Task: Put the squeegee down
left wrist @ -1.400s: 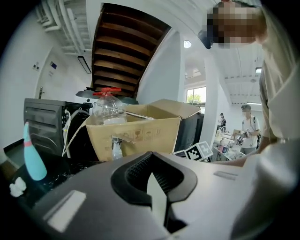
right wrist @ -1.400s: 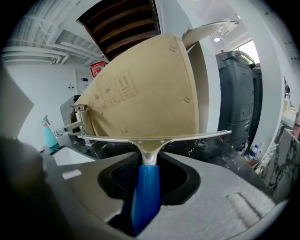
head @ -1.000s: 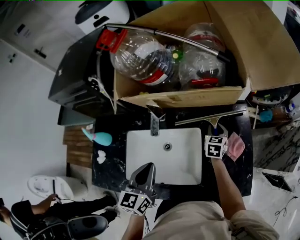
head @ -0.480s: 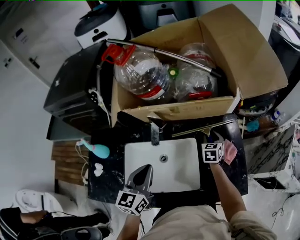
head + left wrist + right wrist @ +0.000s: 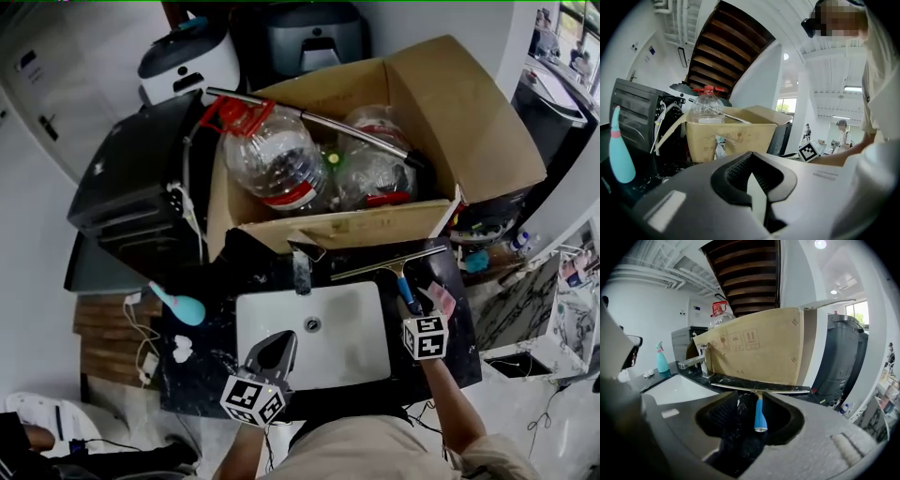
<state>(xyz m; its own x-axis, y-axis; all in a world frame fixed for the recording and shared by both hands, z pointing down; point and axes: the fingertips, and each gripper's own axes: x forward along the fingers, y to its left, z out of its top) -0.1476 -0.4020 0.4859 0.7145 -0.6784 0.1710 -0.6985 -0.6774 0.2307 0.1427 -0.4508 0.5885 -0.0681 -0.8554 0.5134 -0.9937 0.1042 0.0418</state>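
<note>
The squeegee, a long metal blade with a blue handle, lies flat on the black marble counter behind the sink, below the cardboard box. My right gripper hovers just short of the handle's near end. In the right gripper view the blue handle shows through the gap of the right gripper, lying on the counter beyond the pads and untouched. Those jaws are closing slightly from wide open, with nothing gripped. My left gripper hangs over the sink's front edge, its jaws together and empty.
A white sink with a faucet sits in the counter. Behind it stands a large cardboard box full of plastic bottles. A pink cloth lies right of the squeegee handle, and a teal bottle lies at the left.
My right gripper has let go of the squeegee handle and drawn back toward me and upward. The squeegee stays on the counter. The left gripper has shifted slightly.
</note>
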